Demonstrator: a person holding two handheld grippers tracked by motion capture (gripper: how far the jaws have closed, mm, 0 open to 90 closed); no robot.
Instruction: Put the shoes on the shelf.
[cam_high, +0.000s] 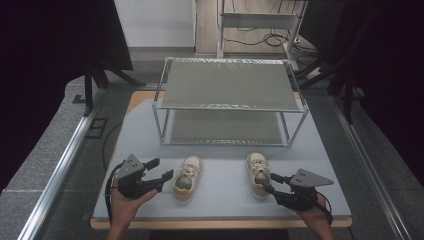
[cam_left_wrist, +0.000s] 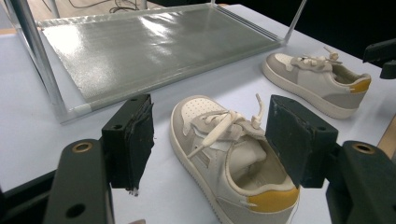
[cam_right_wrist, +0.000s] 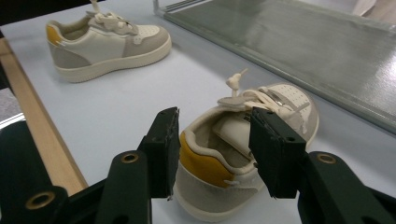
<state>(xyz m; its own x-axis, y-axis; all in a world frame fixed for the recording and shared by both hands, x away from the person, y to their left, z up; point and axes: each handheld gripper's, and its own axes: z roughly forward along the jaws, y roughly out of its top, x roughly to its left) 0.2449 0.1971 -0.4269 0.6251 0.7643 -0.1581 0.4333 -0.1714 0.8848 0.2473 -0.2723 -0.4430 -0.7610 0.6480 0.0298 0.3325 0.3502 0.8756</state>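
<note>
I see the left gripper (cam_high: 166, 169) released, its jaws either side of the left shoe (cam_high: 187, 177) heel. My right gripper (cam_high: 270, 183) stands released around the right shoe (cam_high: 258, 173) heel; the rack (cam_high: 230, 107) behind holds nothing.

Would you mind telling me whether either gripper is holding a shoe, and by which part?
Nothing is held. The left gripper and the right gripper each stand open around a shoe's heel, pads apart from it.
</note>
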